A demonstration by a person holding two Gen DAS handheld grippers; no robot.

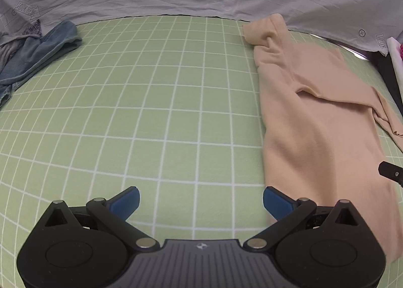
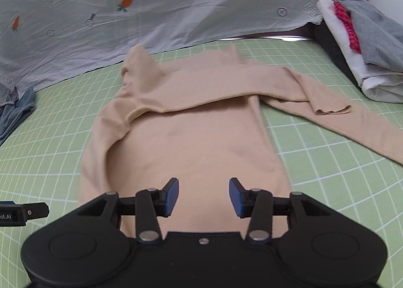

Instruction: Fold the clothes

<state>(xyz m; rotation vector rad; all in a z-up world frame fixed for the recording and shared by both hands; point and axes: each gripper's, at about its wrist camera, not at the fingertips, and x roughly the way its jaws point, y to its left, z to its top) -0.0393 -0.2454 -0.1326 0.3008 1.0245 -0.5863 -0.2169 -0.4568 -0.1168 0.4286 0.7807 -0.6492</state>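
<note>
A beige long-sleeved top [image 2: 191, 131] lies flat on the green grid mat [image 2: 327, 162], collar toward the back, one sleeve folded across the chest and the other sleeve [image 2: 352, 121] stretched out to the right. My right gripper [image 2: 204, 197] is open and empty, over the top's lower hem. In the left wrist view the top [image 1: 314, 124] lies at the right. My left gripper [image 1: 200, 202] is open and empty above bare mat [image 1: 151, 111], its right finger at the top's left edge. The right gripper's tip [image 1: 391, 173] shows at the right edge there.
A blue-grey garment [image 1: 37, 53] lies crumpled at the mat's far left. A stack of folded clothes [image 2: 365, 46], white, pink and grey, sits at the far right. A pale printed sheet [image 2: 176, 3] hangs behind the mat.
</note>
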